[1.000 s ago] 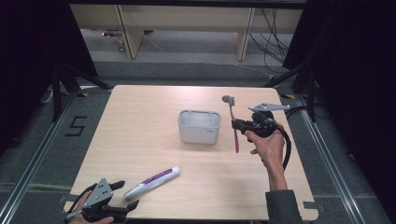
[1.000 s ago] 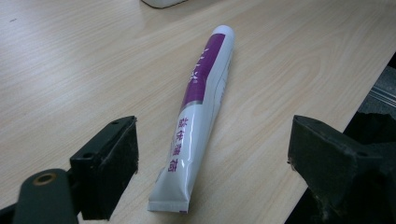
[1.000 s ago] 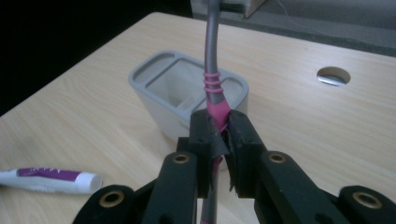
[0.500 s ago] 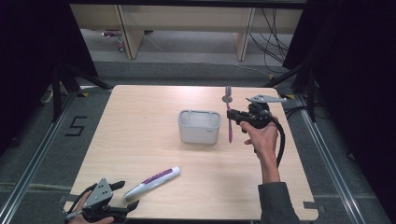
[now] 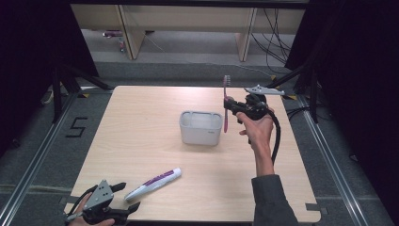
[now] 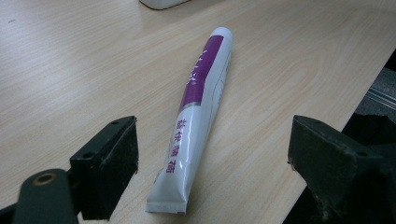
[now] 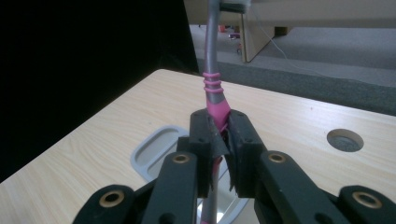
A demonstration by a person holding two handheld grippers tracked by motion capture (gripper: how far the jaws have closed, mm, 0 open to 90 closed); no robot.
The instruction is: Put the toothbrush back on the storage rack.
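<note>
A pink and grey toothbrush [image 5: 226,104] stands nearly upright in the air, brush head up, with my right gripper [image 5: 232,106] shut on its pink handle [image 7: 216,110]. It hangs just right of a grey rectangular cup [image 5: 201,127] at the table's middle; the cup's rim [image 7: 154,150] lies below the jaws. A white and purple toothpaste tube [image 5: 154,183] lies flat near the front edge. My left gripper [image 5: 126,197] rests at the front left corner, open, its jaws on either side of the tube's crimped end [image 6: 196,123] without touching it.
The wooden table [image 5: 141,122] has a round hole [image 7: 344,139] near its far side. Its front edge runs close beside the left gripper. Shelving legs and cables stand on the floor beyond the table.
My right gripper has lifted the toothbrush up and leftward toward the cup, turning it more upright. The left gripper and the tube have not moved.
</note>
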